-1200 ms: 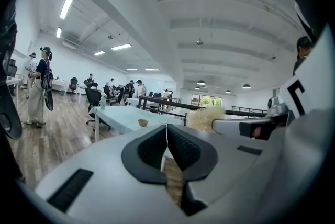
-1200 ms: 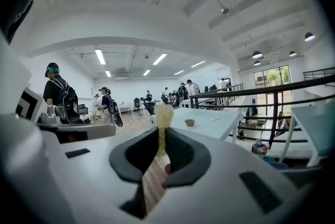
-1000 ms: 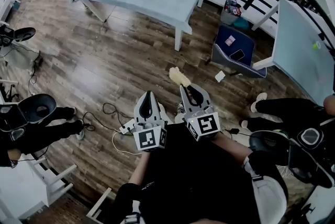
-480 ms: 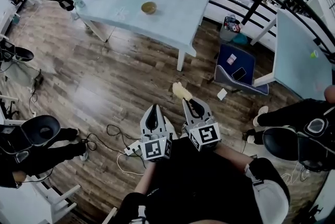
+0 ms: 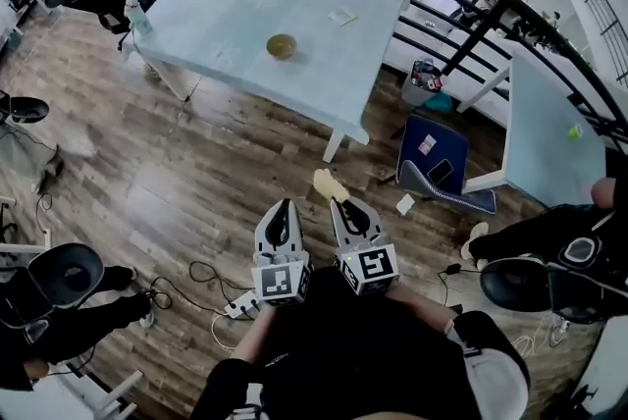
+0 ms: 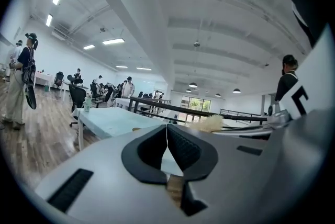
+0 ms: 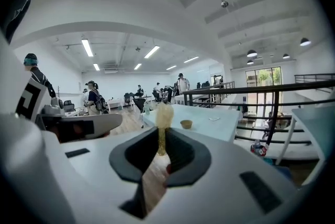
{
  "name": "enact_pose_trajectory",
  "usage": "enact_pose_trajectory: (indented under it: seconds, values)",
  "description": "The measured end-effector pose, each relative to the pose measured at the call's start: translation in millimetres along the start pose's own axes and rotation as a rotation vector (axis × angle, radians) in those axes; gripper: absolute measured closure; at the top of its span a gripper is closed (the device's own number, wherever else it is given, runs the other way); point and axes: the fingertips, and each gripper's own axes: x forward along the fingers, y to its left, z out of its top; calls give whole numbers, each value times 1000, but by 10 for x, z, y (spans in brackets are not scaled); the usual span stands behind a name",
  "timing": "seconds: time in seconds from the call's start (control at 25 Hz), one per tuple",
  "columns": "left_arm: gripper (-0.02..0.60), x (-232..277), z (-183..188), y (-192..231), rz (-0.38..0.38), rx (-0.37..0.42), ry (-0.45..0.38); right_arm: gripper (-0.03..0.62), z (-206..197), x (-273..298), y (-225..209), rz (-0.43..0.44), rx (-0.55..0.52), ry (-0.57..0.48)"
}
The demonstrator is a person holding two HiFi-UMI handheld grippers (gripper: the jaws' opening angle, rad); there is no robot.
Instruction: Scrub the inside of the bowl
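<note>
Head view: both grippers held close in front of the person's body, above the wood floor [image 5: 186,163], well apart from the desk [image 5: 226,16].

Left gripper [image 5: 280,214]: jaws pressed together, nothing between them; confirmed in the left gripper view [image 6: 167,131], where the dark pads meet at the tips.

Right gripper [image 5: 345,212]: clenched on a pale yellow scrubber [image 5: 328,181]. Right gripper view [image 7: 160,140] shows the narrow lower part of the scrubber [image 7: 163,113] pinched between the pads, the fluffy head standing above the tips. The scrubber head also shows past the left gripper's body [image 6: 213,123].

Bowl [image 5: 282,46]: small, yellowish-brown, upright near the middle of the light blue desk, far ahead of both grippers. Right gripper view: bowl [image 7: 186,124] stands on the desk [image 7: 214,121], just right of the scrubber head in the line of sight, not touching it. Contents of the bowl cannot be made out.

Other: bottle [image 5: 130,13] at the desk's left corner; a paper slip [image 5: 341,16] beyond the bowl; cables [image 5: 211,276] on the floor left of the person.
</note>
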Motion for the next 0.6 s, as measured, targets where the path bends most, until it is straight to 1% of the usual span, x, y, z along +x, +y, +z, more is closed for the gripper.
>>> enact_pose_trajectory:
  seconds: [0.12,0.2,0.36,0.48,0.6]
  values:
    - [566,150,93,279,-8,2,9,549,139,309,120,-13,1,-18]
    - [566,227,180,486,4,19,27,549,194,502,237,-4,-2,-25]
    - [566,350,428,874,10,54,-6,549,264,857,505,20,-16,-53]
    - [566,397,360,1126,9,25,-12,549,263,1047,657,28,-16,-42]
    - [566,463,339,1258,7,10,-1,549,274,1166,698,24,-24,-25]
